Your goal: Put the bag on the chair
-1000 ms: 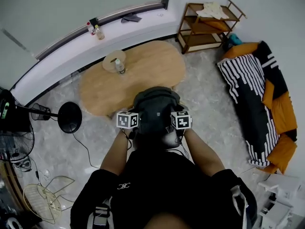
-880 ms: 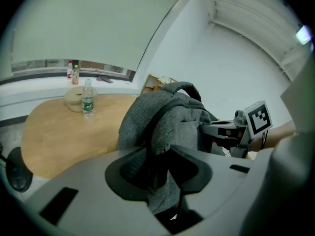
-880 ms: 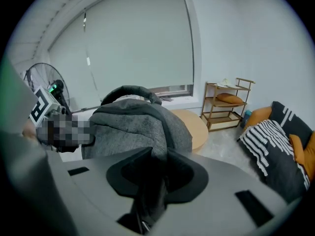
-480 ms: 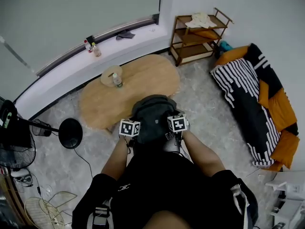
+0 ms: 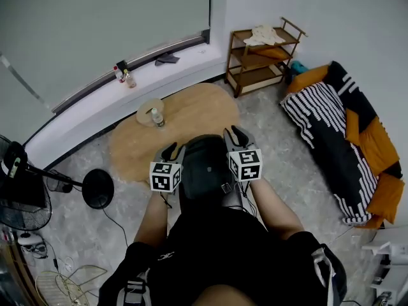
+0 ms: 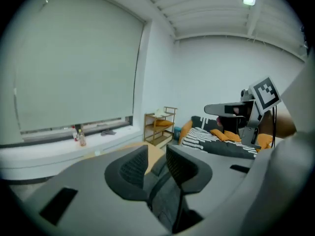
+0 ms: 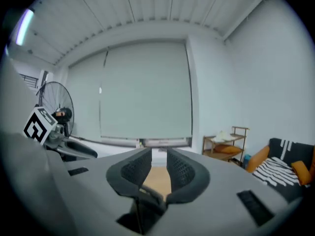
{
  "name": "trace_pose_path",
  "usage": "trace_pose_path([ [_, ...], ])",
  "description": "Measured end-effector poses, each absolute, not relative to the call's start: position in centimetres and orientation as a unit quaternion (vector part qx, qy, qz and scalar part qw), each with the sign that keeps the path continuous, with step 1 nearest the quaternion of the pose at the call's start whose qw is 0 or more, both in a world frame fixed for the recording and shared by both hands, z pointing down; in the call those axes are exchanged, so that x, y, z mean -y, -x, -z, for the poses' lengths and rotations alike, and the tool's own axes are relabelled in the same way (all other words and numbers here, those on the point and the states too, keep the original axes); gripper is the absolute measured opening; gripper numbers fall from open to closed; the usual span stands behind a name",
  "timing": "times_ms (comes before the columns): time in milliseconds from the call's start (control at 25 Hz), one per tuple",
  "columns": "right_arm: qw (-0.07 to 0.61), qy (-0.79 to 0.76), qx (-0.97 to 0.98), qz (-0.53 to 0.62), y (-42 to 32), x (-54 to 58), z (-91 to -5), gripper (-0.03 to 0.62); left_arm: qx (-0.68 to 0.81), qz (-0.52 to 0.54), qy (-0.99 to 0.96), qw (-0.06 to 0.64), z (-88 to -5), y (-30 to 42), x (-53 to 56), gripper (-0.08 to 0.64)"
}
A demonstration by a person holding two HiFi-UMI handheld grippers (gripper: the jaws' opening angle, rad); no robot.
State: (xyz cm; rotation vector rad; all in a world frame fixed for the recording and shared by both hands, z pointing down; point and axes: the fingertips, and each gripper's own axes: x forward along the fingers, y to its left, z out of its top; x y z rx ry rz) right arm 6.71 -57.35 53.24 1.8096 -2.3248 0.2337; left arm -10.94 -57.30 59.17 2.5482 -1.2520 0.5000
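A dark backpack (image 5: 207,171) hangs in front of my chest, above the floor beside the wooden table. My left gripper (image 5: 169,150) is at its left side and my right gripper (image 5: 234,132) at its right, both with fingertips pointing up and away from me. In the left gripper view a dark strap (image 6: 165,200) runs down between the jaws of the left gripper (image 6: 156,154). In the right gripper view a strap loop (image 7: 147,195) sits deep between the jaws of the right gripper (image 7: 159,159). Both pairs of jaws are closing on these straps. No chair shows.
An oval wooden table (image 5: 191,110) with a bottle (image 5: 155,116) stands just ahead. A wooden shelf (image 5: 258,62) is at the back right. A sofa with a striped blanket (image 5: 338,139) lines the right. A fan's round base (image 5: 97,189) and cable lie left.
Both grippers have tipped their fingertips upward and forward on either side of the backpack. The backpack has come slightly closer to my body.
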Motion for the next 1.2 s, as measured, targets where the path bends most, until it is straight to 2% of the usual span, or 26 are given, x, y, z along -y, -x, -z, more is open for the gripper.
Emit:
trace_pose_path([
  [80,0.048,-0.62,0.782,-0.024,-6.9,56.9,-48.1,0.088,0.448,-0.14,-0.878,0.095,-55.1,11.3,57.5,0.113],
  [160,0.011,-0.631,0.775,0.025,-7.3,55.9,-43.8,0.015,0.465,-0.099,-0.877,0.065,-50.9,11.7,57.4,0.076],
  [320,-0.038,-0.634,0.771,0.049,-7.8,53.4,-39.6,0.014,0.477,-0.048,-0.878,0.019,-45.3,12.1,56.1,0.043],
  [440,-0.032,-0.644,0.764,0.038,-7.8,53.0,-40.2,0.012,0.48,-0.043,-0.876,0.001,-43.6,12.6,55.6,0.037],
  [1200,-0.022,-0.66,0.751,0.025,-8.1,54.2,-41.2,0.014,0.498,-0.045,-0.866,0.015,-44.5,13.3,57.2,0.02],
])
